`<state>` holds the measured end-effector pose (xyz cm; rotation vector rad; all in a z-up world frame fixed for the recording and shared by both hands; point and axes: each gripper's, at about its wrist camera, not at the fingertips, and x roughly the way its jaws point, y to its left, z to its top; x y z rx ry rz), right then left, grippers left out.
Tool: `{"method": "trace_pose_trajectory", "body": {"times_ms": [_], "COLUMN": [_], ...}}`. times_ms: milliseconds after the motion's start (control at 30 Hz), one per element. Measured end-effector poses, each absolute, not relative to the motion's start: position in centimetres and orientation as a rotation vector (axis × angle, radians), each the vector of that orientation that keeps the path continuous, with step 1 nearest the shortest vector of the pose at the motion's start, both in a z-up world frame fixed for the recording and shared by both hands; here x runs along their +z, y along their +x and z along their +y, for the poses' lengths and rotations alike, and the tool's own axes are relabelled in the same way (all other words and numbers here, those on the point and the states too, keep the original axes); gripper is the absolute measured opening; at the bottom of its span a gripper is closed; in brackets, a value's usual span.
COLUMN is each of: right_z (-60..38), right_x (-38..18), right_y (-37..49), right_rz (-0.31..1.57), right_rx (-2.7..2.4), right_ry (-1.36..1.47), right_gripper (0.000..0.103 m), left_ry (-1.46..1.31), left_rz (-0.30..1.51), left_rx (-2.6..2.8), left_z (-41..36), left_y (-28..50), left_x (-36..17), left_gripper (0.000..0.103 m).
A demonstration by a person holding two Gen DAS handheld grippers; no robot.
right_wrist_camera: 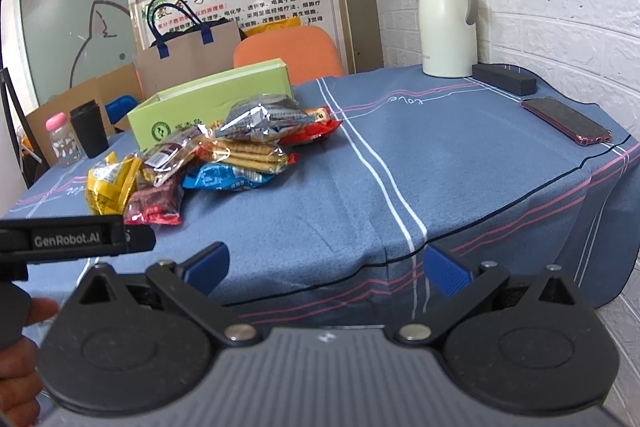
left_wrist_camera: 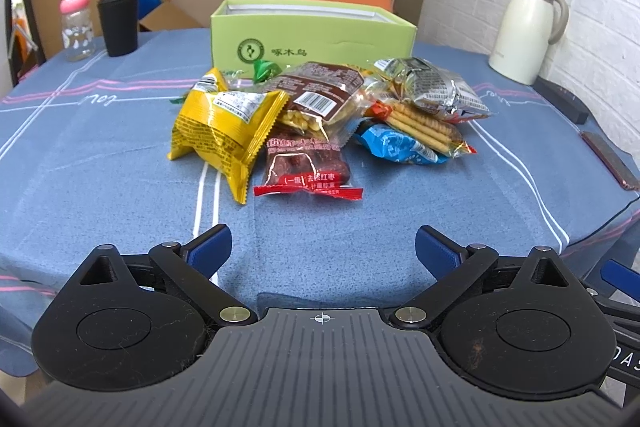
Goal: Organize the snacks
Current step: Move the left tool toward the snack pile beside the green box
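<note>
Snacks (left_wrist_camera: 316,115) heaped mid-table, beside green box (left_wrist_camera: 312,35) (open-topped).

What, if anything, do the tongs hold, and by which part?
Nothing: left tongs and right tongs stand open over the tablecloth, short of the snack pile.

"GenRobot.AI" on left gripper body (right_wrist_camera: 76,239); "love" on tablecloth (right_wrist_camera: 406,100); "啄木鸟" on green box (left_wrist_camera: 312,35).

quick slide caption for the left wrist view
Open left gripper faces a pile of snack packets before an open green box on a blue tablecloth.
</note>
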<state>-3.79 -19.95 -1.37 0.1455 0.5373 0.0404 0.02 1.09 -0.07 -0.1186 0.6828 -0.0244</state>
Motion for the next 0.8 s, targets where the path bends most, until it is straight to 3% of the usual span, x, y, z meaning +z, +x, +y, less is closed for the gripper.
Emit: {"method": "trace_pose_trajectory", "body": {"times_ms": [800], "right_z": [-19.56], "right_x": [-1.57], "right_y": [-3.76], "right_rz": [0.546], "right_rx": [0.043], "right_ry": [0.13], "right_gripper": [0.102], "left_ry": [-0.119], "left_rz": [0.698], "left_rx": [-0.033], "left_z": [0.89], "left_y": [0.21], "left_x": [-0.35], "left_gripper": [0.09]}}
